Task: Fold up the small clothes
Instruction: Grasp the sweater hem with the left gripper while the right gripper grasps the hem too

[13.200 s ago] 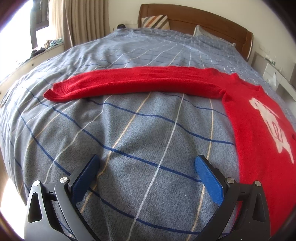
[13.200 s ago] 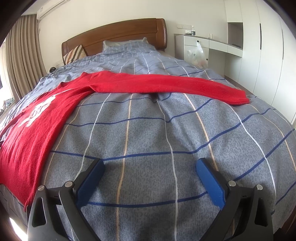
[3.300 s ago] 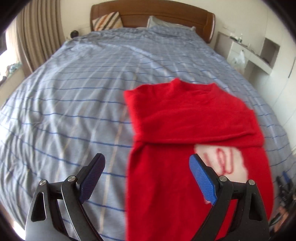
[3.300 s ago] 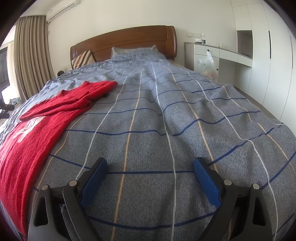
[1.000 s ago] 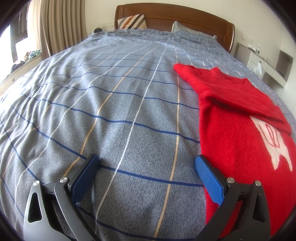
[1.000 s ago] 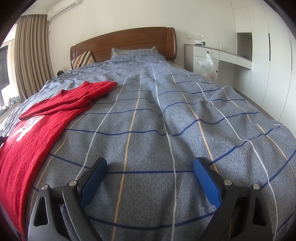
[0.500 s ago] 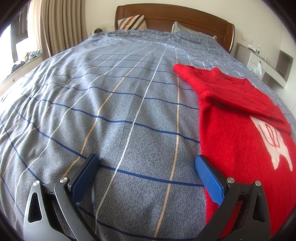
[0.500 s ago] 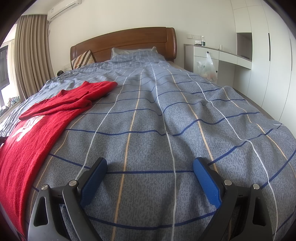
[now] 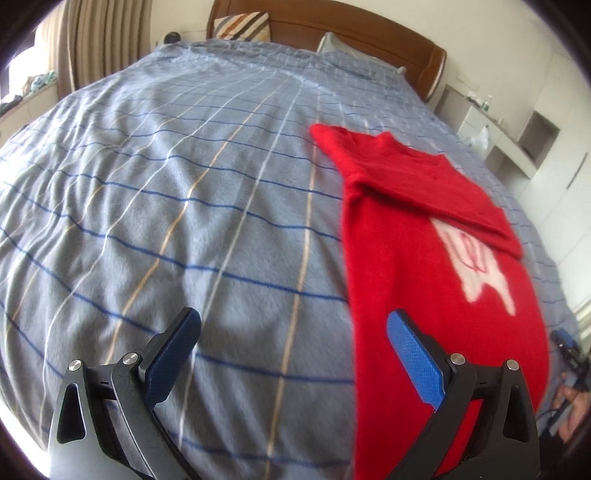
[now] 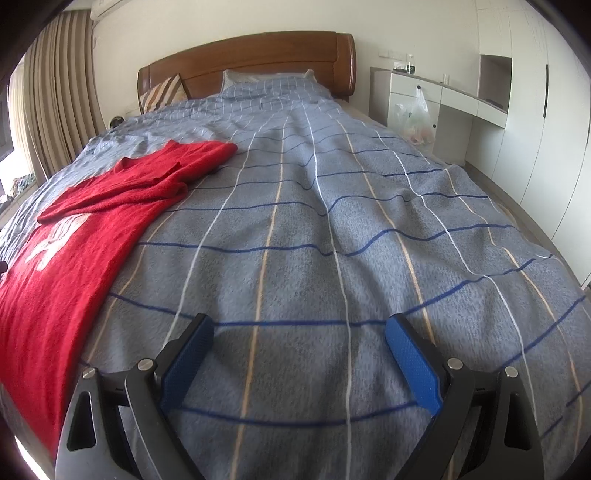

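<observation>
Bed [image 10: 332, 229] | red sweater [image 9: 424, 258], sleeves folded in | left gripper [image 9: 291, 354], right gripper [image 10: 299, 354]: fingers apart, empty | next: likely grasp hem, fold upward

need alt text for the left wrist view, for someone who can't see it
A red sweater with a white motif lies on a blue-grey checked bedspread, sleeves folded across its chest. The open left gripper hovers at its near left edge, holding nothing. A wooden headboard stands behind.

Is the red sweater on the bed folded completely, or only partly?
Only partly. On the red sweater both sleeves lie folded across the chest, partly covering the white motif, but the body still lies at full length on the bed.
</observation>
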